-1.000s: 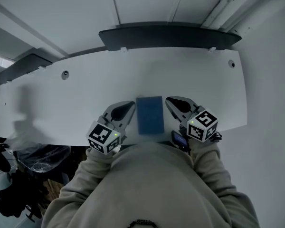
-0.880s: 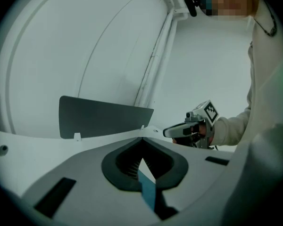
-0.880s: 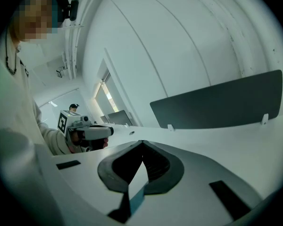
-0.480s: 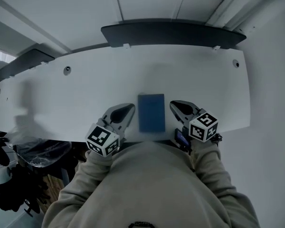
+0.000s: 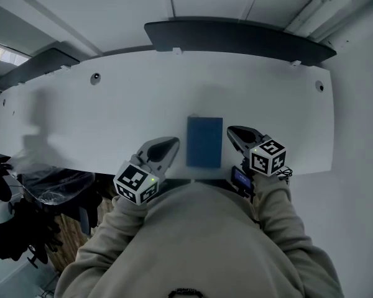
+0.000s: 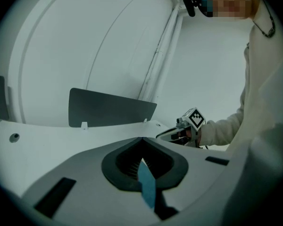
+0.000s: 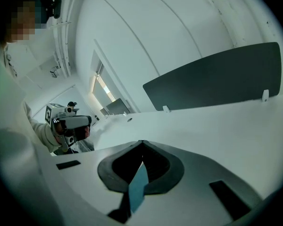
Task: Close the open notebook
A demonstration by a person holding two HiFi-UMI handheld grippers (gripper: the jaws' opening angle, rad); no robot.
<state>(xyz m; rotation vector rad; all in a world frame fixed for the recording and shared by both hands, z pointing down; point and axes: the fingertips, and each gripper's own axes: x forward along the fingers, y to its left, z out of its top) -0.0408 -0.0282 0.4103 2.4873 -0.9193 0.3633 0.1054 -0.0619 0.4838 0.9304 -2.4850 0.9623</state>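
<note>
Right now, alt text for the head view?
A closed blue notebook lies flat near the front edge of a white desk, flanked by the left gripper and right gripper, neither holding it. A dark panel stands along the desk's far edge; beige sleeves fill the foreground.

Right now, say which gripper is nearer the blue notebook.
Right, by a little. The right gripper sits just off the right edge of the blue notebook; the left gripper lies beside its left edge, gap slightly wider.

table [image 5: 81, 123] left end cut off; notebook [image 5: 204, 142] cover detail indistinct
</note>
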